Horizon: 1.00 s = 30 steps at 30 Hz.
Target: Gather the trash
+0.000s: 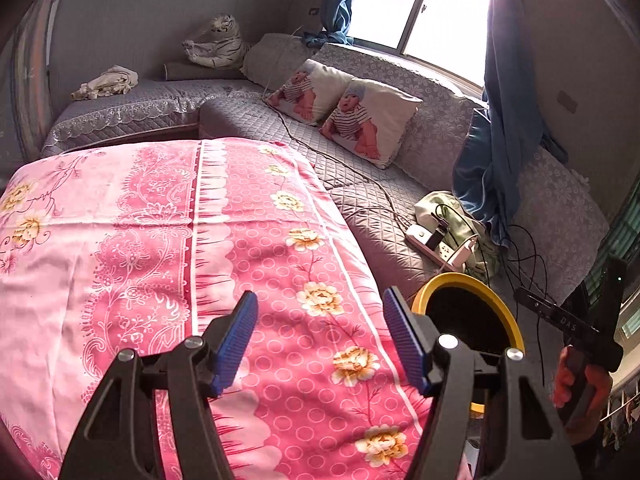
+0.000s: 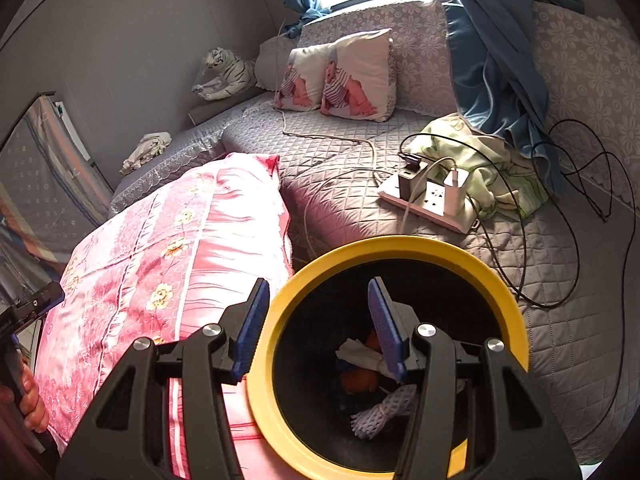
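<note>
A black bin with a yellow rim [image 2: 400, 248] stands between the pink-covered table [image 2: 160, 264] and the grey sofa. Inside it lie white paper, an orange item and a white foam net [image 2: 384, 412]. My right gripper [image 2: 316, 324] hangs open over the bin's left rim, one finger outside it and one over the opening, nothing between them. In the left wrist view my left gripper [image 1: 320, 336] is open and empty above the pink floral cloth [image 1: 160, 260], with the bin [image 1: 472, 284] just right of its right finger. A hand with the other gripper [image 1: 580, 372] shows at the right edge.
A grey quilted corner sofa [image 1: 380, 216] carries two baby-print cushions [image 1: 348, 116], a power strip with chargers [image 2: 432, 196], black cables [image 2: 576, 208], a green cloth [image 2: 492, 160], a toy tiger [image 1: 218, 42] and a crumpled rag [image 1: 106, 84]. Blue curtains [image 1: 508, 120] hang by the window.
</note>
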Motion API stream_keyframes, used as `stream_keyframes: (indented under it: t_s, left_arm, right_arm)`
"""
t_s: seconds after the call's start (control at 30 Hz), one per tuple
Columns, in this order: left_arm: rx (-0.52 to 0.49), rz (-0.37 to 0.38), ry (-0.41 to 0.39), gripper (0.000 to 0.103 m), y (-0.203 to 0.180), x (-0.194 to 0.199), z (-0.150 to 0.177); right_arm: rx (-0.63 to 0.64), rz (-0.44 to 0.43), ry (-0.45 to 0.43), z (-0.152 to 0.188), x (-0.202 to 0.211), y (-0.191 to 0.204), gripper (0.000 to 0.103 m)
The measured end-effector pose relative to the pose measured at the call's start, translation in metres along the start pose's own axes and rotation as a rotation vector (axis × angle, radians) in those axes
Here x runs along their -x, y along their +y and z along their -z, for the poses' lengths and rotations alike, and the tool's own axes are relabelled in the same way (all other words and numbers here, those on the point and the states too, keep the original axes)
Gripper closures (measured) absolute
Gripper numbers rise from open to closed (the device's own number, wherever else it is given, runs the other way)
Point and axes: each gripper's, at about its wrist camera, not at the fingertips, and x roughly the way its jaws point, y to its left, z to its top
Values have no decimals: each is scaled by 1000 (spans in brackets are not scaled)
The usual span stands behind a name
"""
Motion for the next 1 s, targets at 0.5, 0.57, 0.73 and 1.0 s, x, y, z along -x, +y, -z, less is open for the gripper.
stream_keyframes:
  t_s: [0.5,0.57,0.73,1.0]
  left_arm:
    - [155,-322,-286,10,85,144,80]
    - [155,-341,-334,8,81,160,86]
    - [140,-327,-402,8,65,189,91]
    - [8,-408,-535,8,20,219,92]
  right_arm:
    - [243,-138,-70,52,5,173,36]
    - [248,-145,-131,57,18,182,25]
    - [289,-132,-256,63,49,196,12]
    - [285,-106,-397,63,87,201,9]
